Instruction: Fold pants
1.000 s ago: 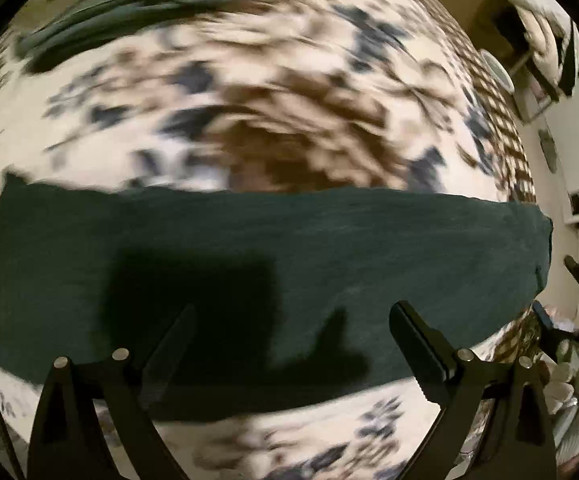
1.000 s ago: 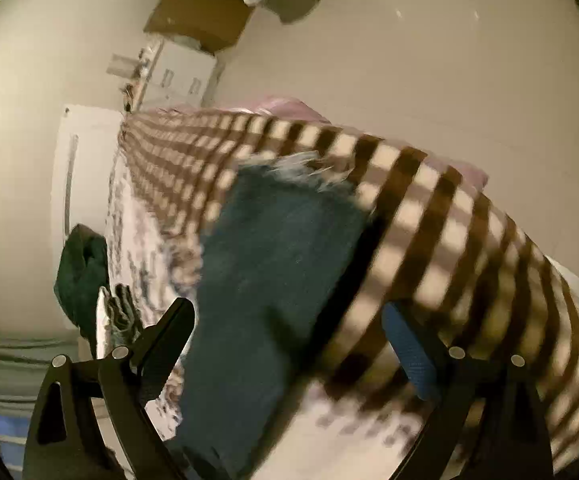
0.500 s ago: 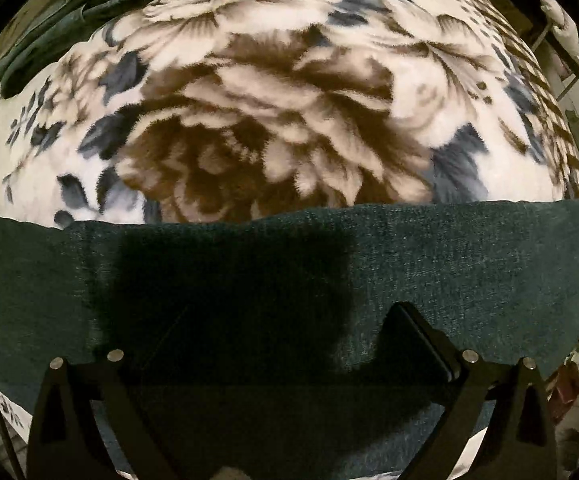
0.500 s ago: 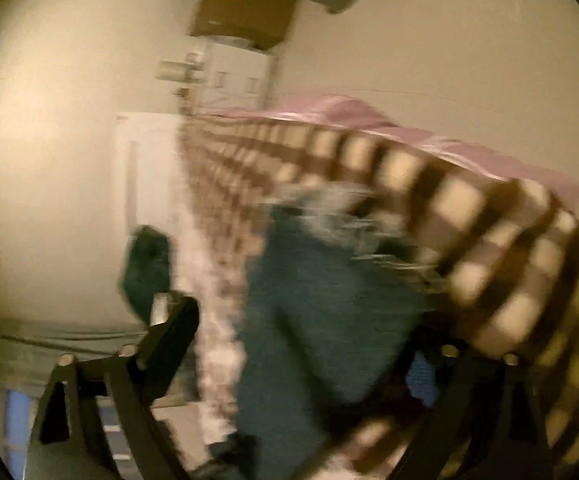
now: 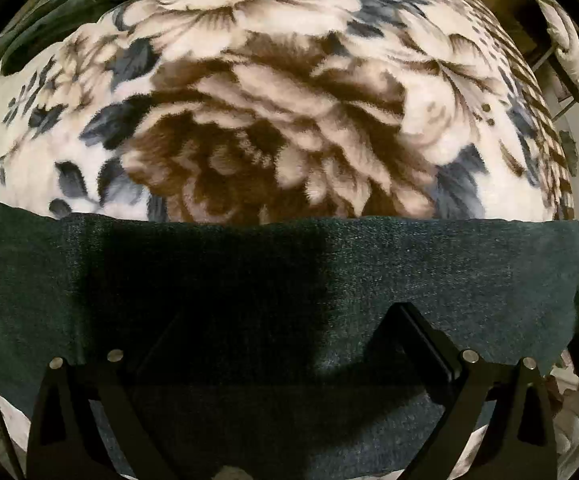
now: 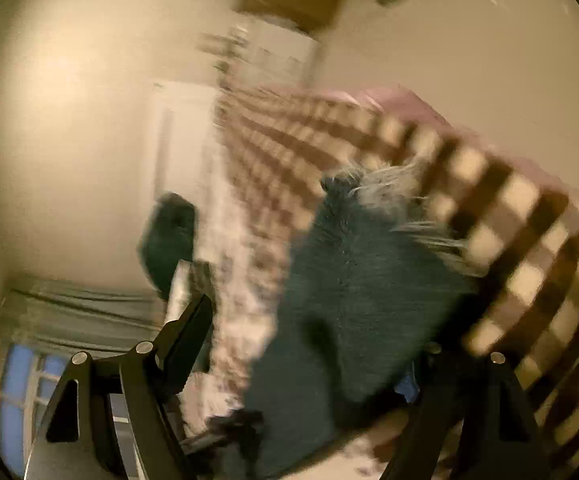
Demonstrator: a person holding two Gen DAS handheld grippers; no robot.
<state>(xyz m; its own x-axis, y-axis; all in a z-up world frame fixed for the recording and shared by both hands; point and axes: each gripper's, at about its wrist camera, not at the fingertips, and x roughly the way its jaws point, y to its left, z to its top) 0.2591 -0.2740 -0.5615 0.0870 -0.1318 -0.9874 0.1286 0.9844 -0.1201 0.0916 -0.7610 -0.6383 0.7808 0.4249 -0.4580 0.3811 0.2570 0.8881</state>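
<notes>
The pants [image 5: 429, 272], a dark blue-green denim, lie as a flat band across a bed covered by a plush floral blanket [image 5: 289, 120] in cream, brown and grey-blue. In the left wrist view the left gripper [image 5: 285, 344] points straight down over this band, its fingers [image 5: 421, 344] spread wide with the cloth lying beneath and between them; the left finger is lost in the gripper's own dark shadow on the denim, and whether either tip touches the fabric cannot be told. The band's upper edge runs straight across the blanket, and its right end drops off near the bed's edge. At the top left of that view another dark green garment [image 5: 69, 4] lies bunched on the blanket, well apart from the pants. The right wrist view is blurred. There the right gripper [image 6: 309, 344] is angled downward over the end of the pants [image 6: 361, 288], where a frayed, pale hem [image 6: 389, 184] lies on the checked brown-and-cream border of the blanket [image 6: 521, 256]. Its fingers [image 6: 185, 336] stand apart and have just been closing, with the pant leg between them; the right finger is largely hidden behind the cloth, so contact there cannot be judged. Beyond the bed are a pale wall [image 6: 69, 120] and a window [image 6: 21, 392].
</notes>
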